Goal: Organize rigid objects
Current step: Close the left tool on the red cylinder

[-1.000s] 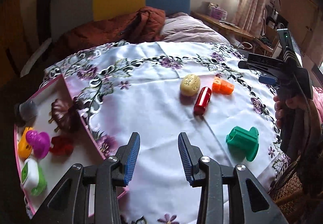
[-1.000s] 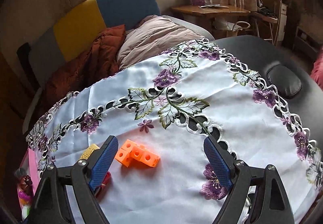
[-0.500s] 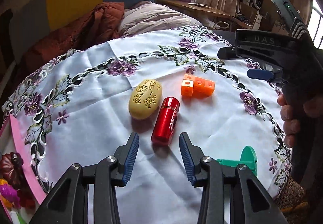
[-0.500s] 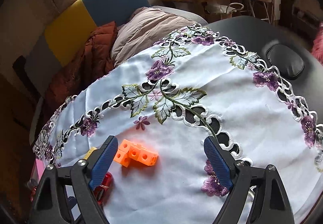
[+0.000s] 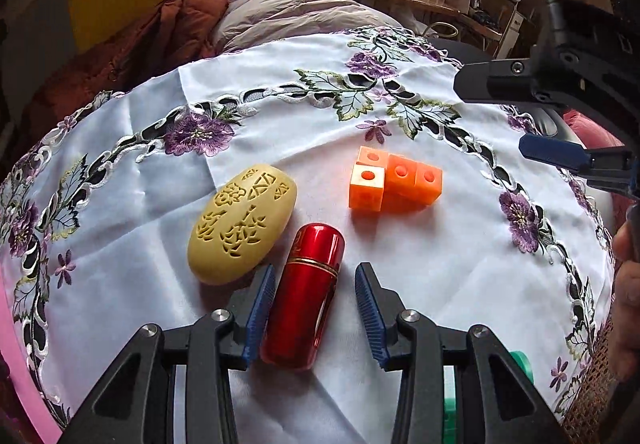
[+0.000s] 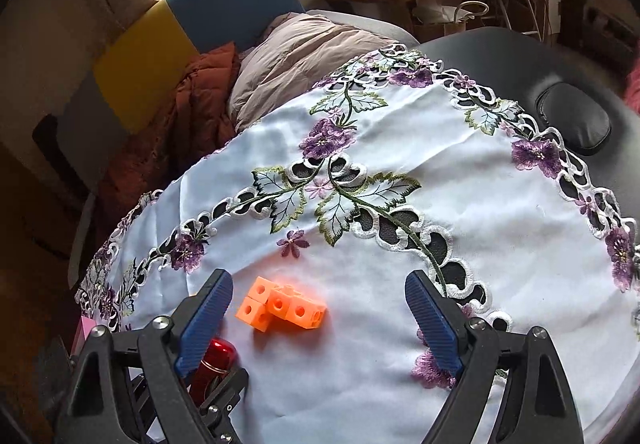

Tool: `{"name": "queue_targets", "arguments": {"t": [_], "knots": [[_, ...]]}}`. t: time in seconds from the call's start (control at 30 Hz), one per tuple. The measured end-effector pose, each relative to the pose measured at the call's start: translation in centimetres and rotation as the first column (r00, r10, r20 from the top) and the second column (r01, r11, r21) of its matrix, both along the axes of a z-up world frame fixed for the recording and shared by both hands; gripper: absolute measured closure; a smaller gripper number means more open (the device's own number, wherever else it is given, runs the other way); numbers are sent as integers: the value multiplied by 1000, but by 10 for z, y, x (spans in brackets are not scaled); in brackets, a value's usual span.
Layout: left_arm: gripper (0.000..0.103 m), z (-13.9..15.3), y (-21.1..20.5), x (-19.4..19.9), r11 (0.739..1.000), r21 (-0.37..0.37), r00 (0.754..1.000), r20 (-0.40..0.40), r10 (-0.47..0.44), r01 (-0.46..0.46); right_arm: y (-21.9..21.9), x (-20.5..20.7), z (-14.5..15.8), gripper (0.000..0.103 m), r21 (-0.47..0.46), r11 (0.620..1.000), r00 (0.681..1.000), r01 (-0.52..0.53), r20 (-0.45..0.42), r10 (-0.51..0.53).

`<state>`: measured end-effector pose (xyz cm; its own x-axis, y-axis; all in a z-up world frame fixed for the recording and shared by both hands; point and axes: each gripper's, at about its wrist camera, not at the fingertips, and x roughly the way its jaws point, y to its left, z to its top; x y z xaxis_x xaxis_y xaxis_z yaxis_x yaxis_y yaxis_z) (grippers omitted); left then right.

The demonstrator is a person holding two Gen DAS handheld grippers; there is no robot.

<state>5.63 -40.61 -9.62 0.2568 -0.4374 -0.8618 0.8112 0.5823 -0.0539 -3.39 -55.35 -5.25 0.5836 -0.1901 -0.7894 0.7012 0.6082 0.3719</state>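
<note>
Left gripper jaws open astride red cylinder on tablecloth, right gripper jaws wide open, empty, over orange blocks

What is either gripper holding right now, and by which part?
Nothing. The open left gripper straddles the red cylinder's lower body, unclamped; the right gripper is open and empty.

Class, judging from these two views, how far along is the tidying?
Done: nothing visibly sorted in these views. In hand: the left gripper is open around the red tube, not yet closed. Left: the yellow carved oval, the orange cubes and a green piece lie on the tablecloth.
</note>
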Motion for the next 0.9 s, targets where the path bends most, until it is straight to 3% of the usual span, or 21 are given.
{"name": "queue_targets", "arguments": {"t": [0.07,0.33,0.53,0.9], "knots": [[77,0,3,0,1000,8,1000,19,14,-14,-1,0,-1,14,0,1000,1000,-1,-2,1],[77,3,66,-21,996,-29,997,0,80,-80,0,1,-3,15,-4,1000,1000,-13,-20,13],[77,2,111,-46,992,-70,993,58,105,-101,-2,1,-12,15,25,1000,999,-16,-43,18],[77,0,119,-55,987,-110,987,100,125,-114,16,19,-23,15,12,991,985,-131,-109,131]]}}
